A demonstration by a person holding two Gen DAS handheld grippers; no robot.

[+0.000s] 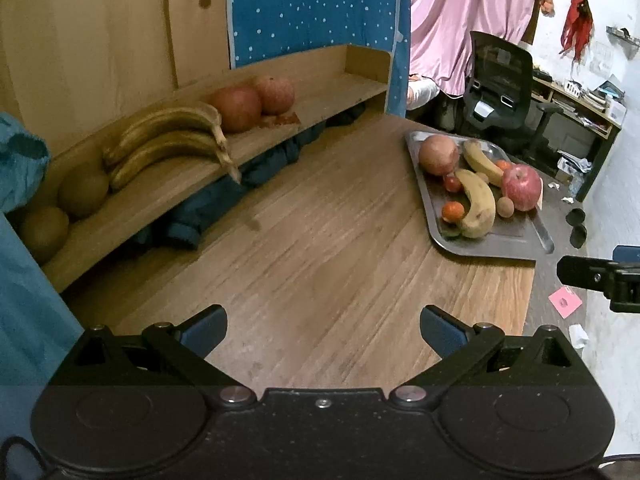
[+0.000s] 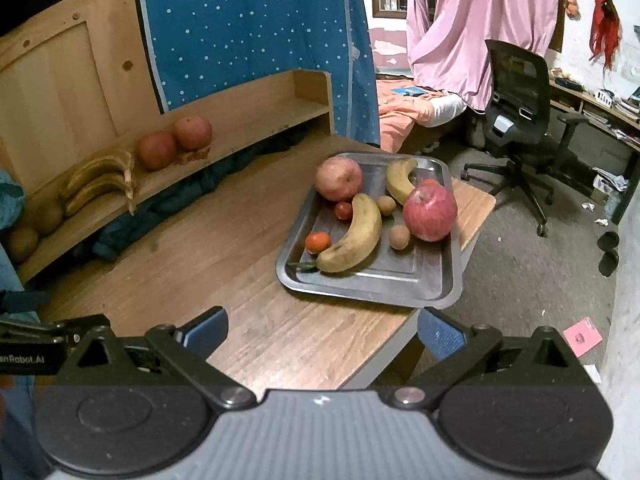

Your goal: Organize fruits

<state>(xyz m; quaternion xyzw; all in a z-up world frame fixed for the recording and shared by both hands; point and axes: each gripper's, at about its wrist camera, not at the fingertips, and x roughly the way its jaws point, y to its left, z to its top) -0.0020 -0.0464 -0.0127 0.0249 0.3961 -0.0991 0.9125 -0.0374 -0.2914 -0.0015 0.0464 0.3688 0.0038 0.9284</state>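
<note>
A metal tray (image 2: 372, 286) (image 1: 496, 246) at the table's right edge holds two apples (image 2: 430, 212) (image 2: 338, 179), two yellow bananas (image 2: 354, 236) (image 2: 400, 182), two small brown fruits (image 2: 399, 236), a small tomato (image 2: 343, 210) and a small orange (image 2: 318, 241). On the low wooden shelf (image 1: 192, 196) lie brown bananas (image 1: 172, 140), two reddish apples (image 1: 236, 108) and two brown round fruits (image 1: 83, 190). My left gripper (image 1: 323, 330) hovers open over bare table. My right gripper (image 2: 322, 330) is open before the tray's near edge, empty.
A black office chair (image 2: 516, 96) stands right of the table, with litter and a pink paper (image 2: 582, 336) on the floor. Dark blue cloth (image 1: 224, 196) is stuffed under the shelf. The other gripper's black body (image 1: 600, 276) shows at the left view's right edge.
</note>
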